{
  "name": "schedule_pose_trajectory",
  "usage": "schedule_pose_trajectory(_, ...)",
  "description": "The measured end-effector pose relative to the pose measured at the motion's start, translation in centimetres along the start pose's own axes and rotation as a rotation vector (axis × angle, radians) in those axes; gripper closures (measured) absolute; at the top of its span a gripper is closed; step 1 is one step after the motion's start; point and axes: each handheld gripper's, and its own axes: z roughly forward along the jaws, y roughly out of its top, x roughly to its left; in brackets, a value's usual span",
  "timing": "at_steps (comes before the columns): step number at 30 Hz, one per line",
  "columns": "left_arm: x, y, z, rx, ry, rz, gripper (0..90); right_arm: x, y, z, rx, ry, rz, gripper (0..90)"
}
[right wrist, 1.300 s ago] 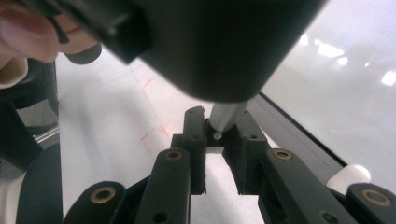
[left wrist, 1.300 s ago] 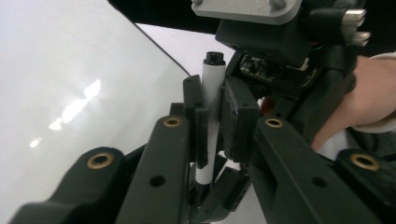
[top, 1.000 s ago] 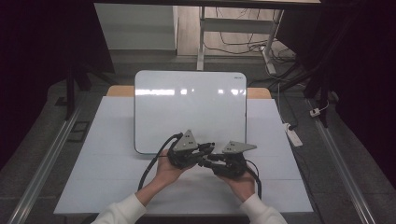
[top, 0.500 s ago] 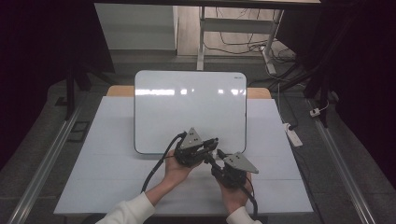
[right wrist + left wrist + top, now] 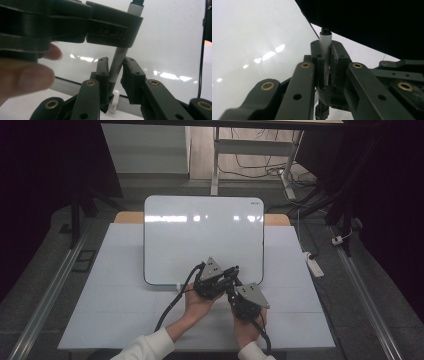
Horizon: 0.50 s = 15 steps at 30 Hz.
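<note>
2 black hand-held grippers (image 5: 231, 287) with brass pins, grey triangular top plates, black cables; white sleeves (image 5: 147, 346).

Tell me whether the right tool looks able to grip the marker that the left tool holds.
Probably yes. The marker already stands between the right tool's jaws, which have just been closing, one pad against it. The left tool, clamping the marker higher up, leaves the lower part free.

The marker (image 5: 325, 46) has a white barrel and black tip. The whiteboard (image 5: 200, 237) is glossy white, dark-edged. Both grippers (image 5: 220, 282) (image 5: 240, 302) are black with grey plates, brass-coloured pins.
</note>
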Motion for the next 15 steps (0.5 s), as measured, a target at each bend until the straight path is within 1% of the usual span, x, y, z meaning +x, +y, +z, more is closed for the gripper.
schedule_pose_trajectory(2,0.0,0.0,-0.1,-0.004,-0.005,-0.011,81.2,-0.1,0.0,0.0,-0.006,-0.008,0.005,77.5)
schedule_pose_trajectory(4,0.1,0.0,-0.2,-0.009,-0.019,-0.020,81.1,-0.4,0.1,0.0,-0.006,-0.008,0.011,79.9)
schedule_pose_trajectory(5,0.1,0.1,-0.3,-0.012,-0.021,-0.019,80.9,-0.6,0.1,-0.1,-0.011,-0.009,0.016,80.7)
schedule_pose_trajectory(7,0.1,0.2,-0.6,-0.025,-0.022,-0.012,79.0,-0.8,0.3,-0.2,-0.016,0.002,0.003,80.8)
schedule_pose_trajectory(9,0.4,0.3,-1.1,-0.029,-0.022,-0.015,68.4,-1.0,0.5,-0.4,-0.027,0.017,-0.001,80.9)
schedule_pose_trajectory(11,1.0,0.4,-1.8,-0.039,-0.029,-0.021,60.5,-1.4,0.6,-0.4,-0.033,0.037,0.008,81.0)
schedule_pose_trajectory(13,1.6,0.5,-2.9,-0.047,-0.033,-0.021,55.0,-1.9,0.8,-0.5,-0.034,0.057,0.021,81.0)
schedule_pose_trajectory(15,2.3,0.4,-4.3,-0.053,-0.024,-0.010,50.9,-2.5,1.2,-0.6,-0.037,0.077,0.036,80.9)
